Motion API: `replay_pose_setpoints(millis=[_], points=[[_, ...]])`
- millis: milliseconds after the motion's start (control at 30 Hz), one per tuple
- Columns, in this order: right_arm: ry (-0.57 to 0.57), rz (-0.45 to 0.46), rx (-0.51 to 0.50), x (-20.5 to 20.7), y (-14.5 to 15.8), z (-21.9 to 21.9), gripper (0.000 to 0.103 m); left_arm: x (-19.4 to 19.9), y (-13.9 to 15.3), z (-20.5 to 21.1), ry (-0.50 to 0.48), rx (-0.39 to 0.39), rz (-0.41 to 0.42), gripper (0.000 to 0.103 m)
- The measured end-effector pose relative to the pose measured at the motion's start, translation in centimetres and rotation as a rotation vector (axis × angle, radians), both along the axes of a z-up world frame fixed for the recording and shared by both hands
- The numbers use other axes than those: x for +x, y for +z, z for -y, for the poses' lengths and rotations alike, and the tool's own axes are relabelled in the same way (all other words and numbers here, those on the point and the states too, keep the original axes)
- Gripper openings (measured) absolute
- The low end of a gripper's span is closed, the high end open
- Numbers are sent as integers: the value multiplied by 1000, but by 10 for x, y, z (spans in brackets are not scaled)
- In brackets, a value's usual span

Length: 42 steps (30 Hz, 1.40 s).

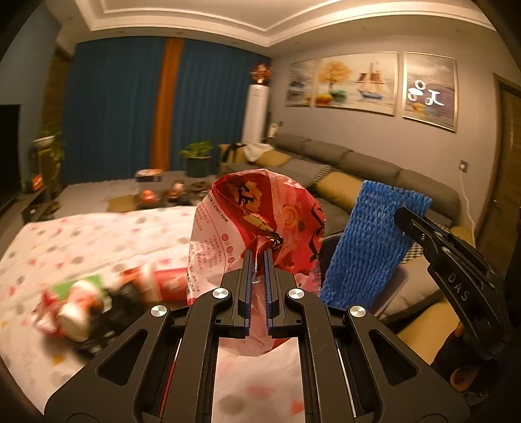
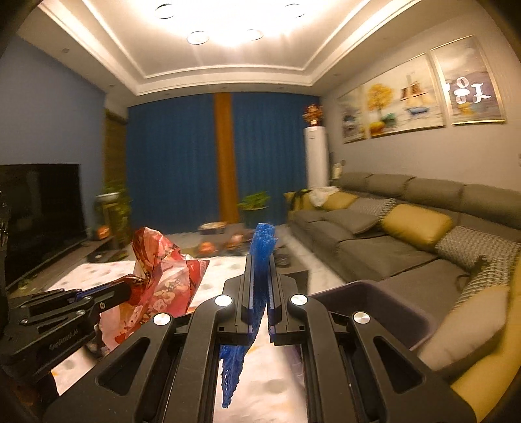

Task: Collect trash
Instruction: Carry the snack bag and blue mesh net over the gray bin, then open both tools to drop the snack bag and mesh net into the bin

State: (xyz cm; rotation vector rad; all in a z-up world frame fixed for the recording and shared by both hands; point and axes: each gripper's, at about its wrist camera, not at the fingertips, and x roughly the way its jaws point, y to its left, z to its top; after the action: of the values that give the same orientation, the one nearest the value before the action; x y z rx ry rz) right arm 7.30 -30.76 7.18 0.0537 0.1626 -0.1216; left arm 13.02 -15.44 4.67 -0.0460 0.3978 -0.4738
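Dim living room, sofa [image 2: 374,240] at right — left tongs [image 1: 259,257] clamp a light, crinkly red wrapper [image 1: 257,214] by its bunched neck; right tongs [image 2: 260,260] pinch a soft blue foam net [image 2: 262,244] mid-length, above the patterned counter [image 1: 81,237].

"DAS" on the right tongs [image 1: 403,214]

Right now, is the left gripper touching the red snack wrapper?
Touching. The left wrist view shows the left gripper shut on a pinched fold of the red snack wrapper, which stands above the fingertips.

Warm evening light, fisheye views

Ceiling lamp [image 2: 224,22] glares overhead; room corners stay dim, edges bend and darken, and motion blur smears the table's [image 1: 97,234] left edge.
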Motion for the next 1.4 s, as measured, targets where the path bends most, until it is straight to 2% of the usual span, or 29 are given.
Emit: replay_pose_setpoints(millis=[167,367,633,833,1167,1200,1267,1300,1333,1367,1400], points=[[-123,14,-33,9,-2,33,7,20,-1,49,-73,-1,10,6],[-205,1,-47,19,-19,59,7,37,-13,92,-150,9,18,6],[-226,-40,-38,35,-41,80,7,63,-35,124,-198,31,-21,6],[-228,-62,-11,45,-45,98,7,77,-46,144,-226,36,-64,7],[-222,-102,31,56,-55,108,8,94,-64,154,-245,52,-133,7],[-220,-105,38,56,-56,108,10,96,-65,155,-249,50,-146,10],[-213,-113,63,59,-57,112,20,99,-69,155,-259,51,-172,15],[-211,-115,71,59,-57,114,28,101,-71,154,-265,50,-186,22],[-210,-116,78,59,-57,115,31,102,-73,153,-264,50,-196,28],[-211,-119,81,59,-57,116,32,103,-74,152,-258,49,-205,46],[-213,-121,86,59,-57,116,33,104,-75,150,-252,45,-208,56]])
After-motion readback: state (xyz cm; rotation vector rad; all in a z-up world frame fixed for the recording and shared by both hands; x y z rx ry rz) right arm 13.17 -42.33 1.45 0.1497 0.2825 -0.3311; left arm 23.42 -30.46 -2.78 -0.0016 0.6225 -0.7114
